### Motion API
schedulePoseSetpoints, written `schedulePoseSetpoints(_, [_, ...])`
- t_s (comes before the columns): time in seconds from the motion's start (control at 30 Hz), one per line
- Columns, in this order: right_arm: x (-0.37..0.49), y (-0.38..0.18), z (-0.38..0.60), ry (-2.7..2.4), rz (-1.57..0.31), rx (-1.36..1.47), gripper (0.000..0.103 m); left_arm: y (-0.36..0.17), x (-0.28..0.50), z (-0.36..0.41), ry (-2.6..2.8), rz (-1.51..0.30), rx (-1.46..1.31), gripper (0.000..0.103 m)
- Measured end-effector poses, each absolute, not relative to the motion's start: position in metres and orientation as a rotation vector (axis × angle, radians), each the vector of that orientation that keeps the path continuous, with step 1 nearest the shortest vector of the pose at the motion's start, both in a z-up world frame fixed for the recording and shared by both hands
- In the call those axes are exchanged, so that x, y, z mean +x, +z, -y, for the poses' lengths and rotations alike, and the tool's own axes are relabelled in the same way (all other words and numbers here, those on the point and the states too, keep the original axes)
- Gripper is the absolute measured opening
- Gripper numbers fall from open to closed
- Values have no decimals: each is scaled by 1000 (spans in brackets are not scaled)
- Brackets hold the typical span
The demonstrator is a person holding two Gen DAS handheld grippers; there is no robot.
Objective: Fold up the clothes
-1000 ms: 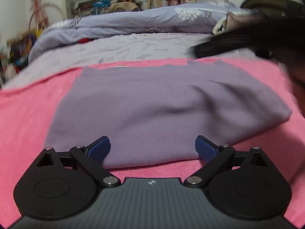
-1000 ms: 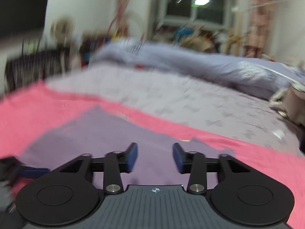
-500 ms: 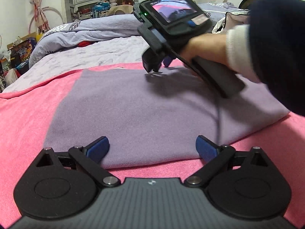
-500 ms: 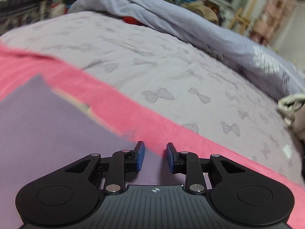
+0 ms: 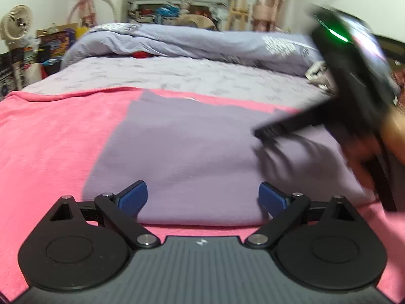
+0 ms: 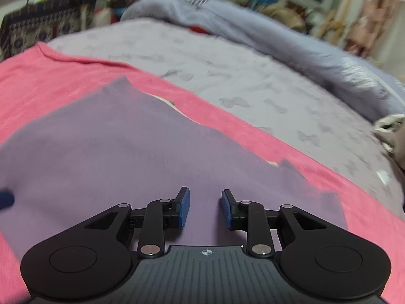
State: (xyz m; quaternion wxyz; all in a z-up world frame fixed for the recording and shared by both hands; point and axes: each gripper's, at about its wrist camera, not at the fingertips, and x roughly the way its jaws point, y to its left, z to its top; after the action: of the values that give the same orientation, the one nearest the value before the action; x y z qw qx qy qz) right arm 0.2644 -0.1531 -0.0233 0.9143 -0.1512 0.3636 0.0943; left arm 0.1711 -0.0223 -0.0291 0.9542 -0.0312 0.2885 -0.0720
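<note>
A folded purple garment lies flat on a pink blanket on the bed. My left gripper is wide open and empty at the garment's near edge. The right gripper appears blurred at the right of the left wrist view, held above the garment. In the right wrist view the right gripper is partly open and empty, hovering over the purple garment lying on the blanket.
A lilac bedsheet and a rumpled blue-grey duvet lie beyond the blanket. Cluttered shelves, a fan and boxes stand at the far left of the room. A crumpled cloth lies at the bed's right side.
The right gripper has pulled back from the garment's far edge toward the right and its jaws have opened a little. The left gripper has turned slightly left and stays open.
</note>
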Motion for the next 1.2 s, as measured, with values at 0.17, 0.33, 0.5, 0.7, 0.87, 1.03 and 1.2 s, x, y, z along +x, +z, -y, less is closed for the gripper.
schedulePoseSetpoints(0.17, [207,-20,157,193,-751,-277,30,-24,164,3,-110,-584,-141,97])
schedulePoseSetpoints(0.33, [146,-25,150,221,-759,-310,31,-22,136,-20,-60,-607,-170,99])
schedulePoseSetpoints(0.5, [129,-9,152,245,-784,-284,34,-24,129,-39,-36,-599,-259,99])
schedulePoseSetpoints(0.7, [224,16,149,153,-687,-249,45,-28,137,-15,7,-635,-116,99])
schedulePoseSetpoints(0.87, [334,7,138,56,-699,-223,49,-32,147,2,34,-663,-35,101])
schedulePoseSetpoints(1.03, [345,-34,153,-30,-809,-94,53,-32,149,3,37,-659,-43,101])
schedulePoseSetpoints(1.2, [253,-33,167,44,-721,-73,53,-32,150,2,37,-657,-52,101])
